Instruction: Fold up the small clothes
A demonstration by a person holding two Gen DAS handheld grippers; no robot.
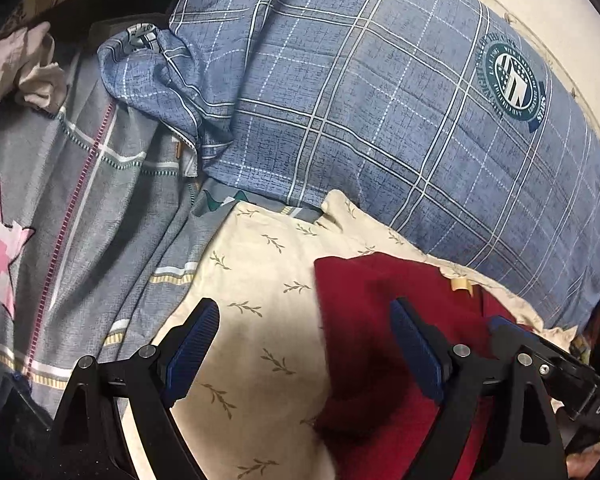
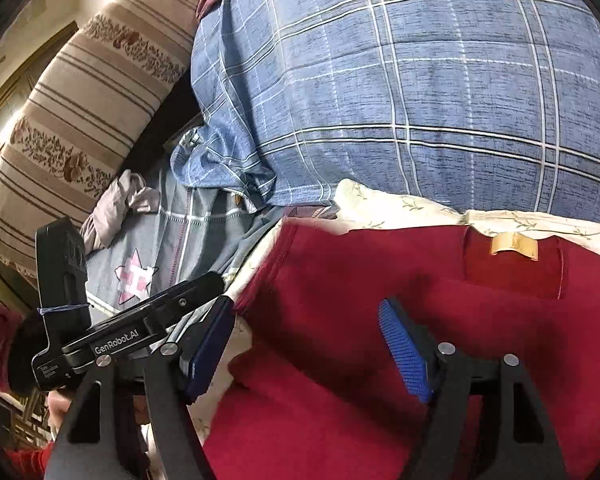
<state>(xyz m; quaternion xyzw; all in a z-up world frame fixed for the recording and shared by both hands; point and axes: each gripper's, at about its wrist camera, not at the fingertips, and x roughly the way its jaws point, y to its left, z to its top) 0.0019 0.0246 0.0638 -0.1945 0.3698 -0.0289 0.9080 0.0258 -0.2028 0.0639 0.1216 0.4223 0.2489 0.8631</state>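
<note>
Bedroom in a home, going by the bedding. Big landmark: blue plaid duvet (image 1: pixel 380 100) w/ a round crest print, bunched up on the bed. Just below it a cream sheet (image 1: pixel 260 280) w/ small leaf sprigs; touching the duvet's left edge, a grey cover (image 1: pixel 80 200) w/ a pink star patch. Left of the duvet, a beige striped bolster (image 2: pixel 84 120) w/ a brown floral band, tilted against a dark gap. Above the duvet to the right, plain cream wall (image 1: pixel 540 8). All soft household textiles, lived-in & unmade.
</note>
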